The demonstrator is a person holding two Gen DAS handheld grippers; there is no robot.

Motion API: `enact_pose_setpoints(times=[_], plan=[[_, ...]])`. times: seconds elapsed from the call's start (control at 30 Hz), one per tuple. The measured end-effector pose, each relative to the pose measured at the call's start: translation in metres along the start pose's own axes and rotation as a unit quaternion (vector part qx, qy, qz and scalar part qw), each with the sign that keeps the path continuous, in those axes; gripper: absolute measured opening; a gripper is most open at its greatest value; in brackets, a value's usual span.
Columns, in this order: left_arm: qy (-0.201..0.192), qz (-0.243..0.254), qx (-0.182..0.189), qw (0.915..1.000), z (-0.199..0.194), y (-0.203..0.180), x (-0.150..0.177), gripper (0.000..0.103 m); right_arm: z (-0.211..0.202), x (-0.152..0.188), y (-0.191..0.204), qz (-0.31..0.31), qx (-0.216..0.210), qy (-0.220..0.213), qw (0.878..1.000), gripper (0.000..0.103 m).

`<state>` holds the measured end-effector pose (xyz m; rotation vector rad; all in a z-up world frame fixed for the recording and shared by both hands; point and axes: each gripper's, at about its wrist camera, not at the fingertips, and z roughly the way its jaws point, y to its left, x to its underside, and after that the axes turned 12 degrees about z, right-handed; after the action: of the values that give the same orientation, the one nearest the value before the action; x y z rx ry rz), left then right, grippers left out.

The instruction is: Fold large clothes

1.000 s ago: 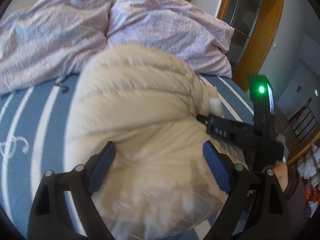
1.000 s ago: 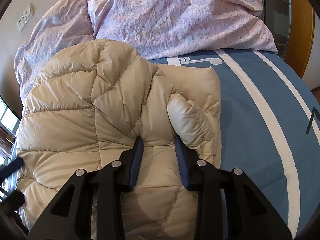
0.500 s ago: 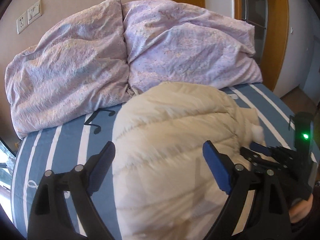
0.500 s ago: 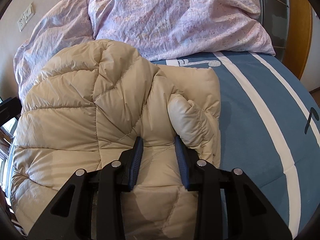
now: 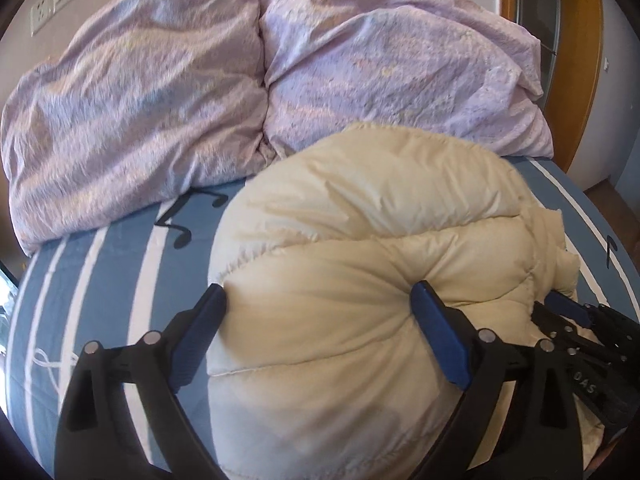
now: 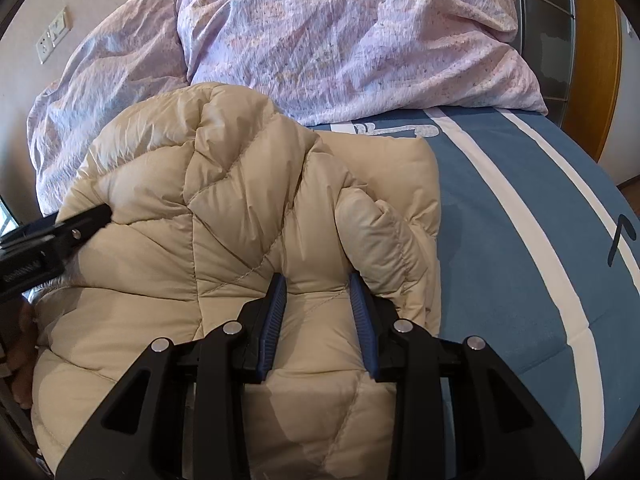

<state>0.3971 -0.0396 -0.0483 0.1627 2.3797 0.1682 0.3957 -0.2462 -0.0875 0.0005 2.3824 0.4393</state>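
Observation:
A beige puffer jacket (image 5: 360,272) lies bunched on the blue striped bed; it also shows in the right wrist view (image 6: 224,216). My left gripper (image 5: 318,300) is open wide, its jaws pressed against the left part of the jacket bulge. My right gripper (image 6: 318,284) is shut on a thick fold of the jacket near its right side. The left gripper's finger (image 6: 80,220) shows at the left of the right wrist view, touching the jacket. The right gripper (image 5: 568,304) shows at the right of the left wrist view.
Two lilac pillows (image 5: 160,100) (image 6: 352,32) lie at the head of the bed, just behind the jacket. The blue sheet with white stripes (image 6: 520,208) extends right. A wooden door frame (image 5: 576,60) stands at the right.
My left gripper has swung left and lowered onto the jacket, its jaws now pressing the bulge. The right gripper has held still on its fold.

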Motion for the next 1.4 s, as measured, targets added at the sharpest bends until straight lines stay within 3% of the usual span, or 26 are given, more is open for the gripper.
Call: enact_pose_setpoints(times=[0.5, 0.87, 1.4], plan=[[-0.023, -0.043, 0.014, 0.9987, 0.018, 0.008, 0.02, 0.099, -0.001, 0.004, 0.004, -0.016, 0.013, -0.025, 0.999, 0.035], [-0.009, -0.058, 0.031, 0.9978, 0.029, 0.013, 0.023, 0.101, 0.0, 0.006, 0.007, -0.024, 0.024, -0.031, 0.999, 0.035], [0.008, -0.052, 0.023, 0.9983, 0.037, 0.012, 0.023, 0.101, -0.001, 0.006, 0.008, -0.026, 0.028, -0.033, 0.999, 0.035]])
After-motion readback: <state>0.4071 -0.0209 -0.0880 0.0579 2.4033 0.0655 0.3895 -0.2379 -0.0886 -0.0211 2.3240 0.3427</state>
